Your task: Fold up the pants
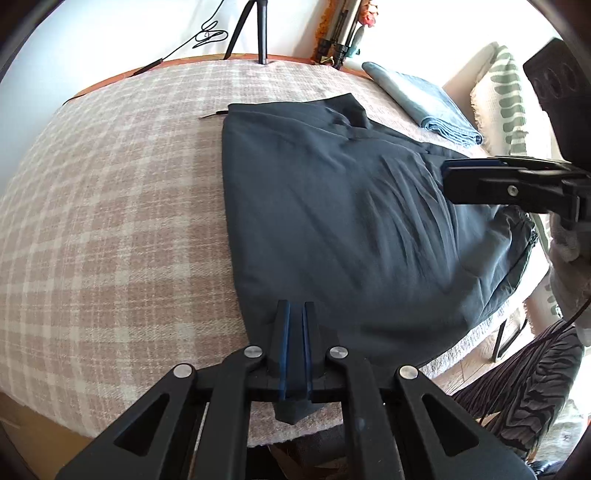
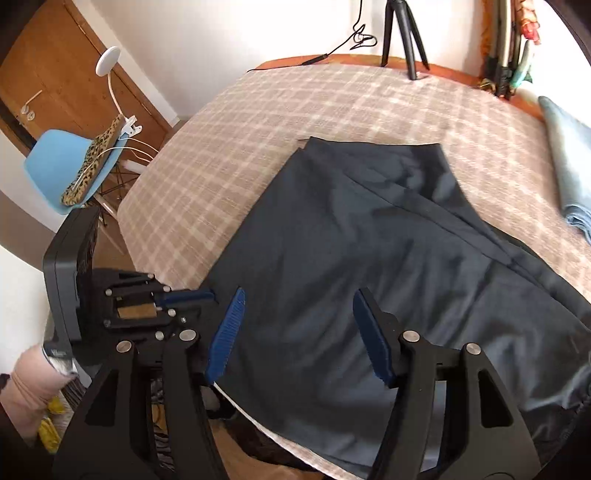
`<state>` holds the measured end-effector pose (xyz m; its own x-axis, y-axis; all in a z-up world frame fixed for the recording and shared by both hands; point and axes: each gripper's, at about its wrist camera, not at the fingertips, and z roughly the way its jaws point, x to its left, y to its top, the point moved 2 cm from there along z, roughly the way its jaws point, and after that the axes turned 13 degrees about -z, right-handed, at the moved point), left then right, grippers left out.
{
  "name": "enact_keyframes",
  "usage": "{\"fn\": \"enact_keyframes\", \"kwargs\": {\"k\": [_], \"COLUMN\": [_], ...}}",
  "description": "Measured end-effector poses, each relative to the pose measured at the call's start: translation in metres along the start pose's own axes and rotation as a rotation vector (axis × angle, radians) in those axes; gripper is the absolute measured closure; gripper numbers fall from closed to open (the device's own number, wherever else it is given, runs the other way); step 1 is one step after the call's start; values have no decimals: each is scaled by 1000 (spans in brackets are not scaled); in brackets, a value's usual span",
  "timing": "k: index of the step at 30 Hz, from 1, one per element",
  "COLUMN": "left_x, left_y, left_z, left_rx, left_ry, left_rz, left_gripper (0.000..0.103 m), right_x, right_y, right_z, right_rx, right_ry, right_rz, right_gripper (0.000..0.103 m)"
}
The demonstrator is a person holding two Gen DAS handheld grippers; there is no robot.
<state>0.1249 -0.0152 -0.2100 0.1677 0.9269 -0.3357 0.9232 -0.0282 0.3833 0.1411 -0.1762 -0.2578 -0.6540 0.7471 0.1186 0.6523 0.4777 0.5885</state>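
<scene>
Dark blue-grey pants (image 1: 332,206) (image 2: 369,240) lie folded lengthwise on the plaid-covered table (image 1: 110,206) (image 2: 258,122), one end hanging over the near edge. My left gripper (image 1: 294,306) sits at the pants' near left edge, its jaws shut with dark cloth in the thin gap between the pads. In the right wrist view the left gripper (image 2: 210,295) reaches in from the left to that same edge. My right gripper (image 2: 299,295) hovers open over the middle of the pants, with nothing between its blue pads (image 2: 225,332). The right gripper (image 1: 448,175) shows side-on at the pants' right side.
A folded light-blue cloth (image 1: 424,107) (image 2: 569,177) lies at the table's far right. A black tripod (image 1: 258,33) (image 2: 404,37) and a cable stand at the far edge. A striped cushion (image 1: 506,92) is to the right, and a blue chair (image 2: 62,166) with a white lamp to the left.
</scene>
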Motion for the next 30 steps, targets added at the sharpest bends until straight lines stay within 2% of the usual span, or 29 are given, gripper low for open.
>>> {"fn": "enact_keyframes", "kwargs": {"k": [2,9,15,23,24,26,28,29,30], "left_x": [8,22,28,46,49,56,62,63,61], "left_y": [1,5,1,-5,-5,-2,-1,-1,-1], "left_z": [2,7,3,-13,-15,-15,-13,-12,-11], "left_rx": [9,45,28,11,9,15,24,28,28], "left_ry": [1,-77,-51,-52,-49,-62,-79,-80,-77], "left_rz": [-28,-89,-60,-84,-90,-109,-121,-117,-113], "left_gripper": [99,99,99,98,96,73,66,66,66], "right_x": [1,7,23,40,41,45,49,50,50], "right_y": [18,64,82,93,94,94,94,94,95], "right_z": [25,89,129,151,153,156,158,157,156], "right_rx": [45,175,262,352,364,379,387,387,385], "right_ry": [18,-24,-118,-226,-238,-271,-296,-297,-294], "right_rz": [26,99,63,7,-5,-27,-56,-56,-49], "right_gripper": [39,39,39,39,39,47,53,56,64]}}
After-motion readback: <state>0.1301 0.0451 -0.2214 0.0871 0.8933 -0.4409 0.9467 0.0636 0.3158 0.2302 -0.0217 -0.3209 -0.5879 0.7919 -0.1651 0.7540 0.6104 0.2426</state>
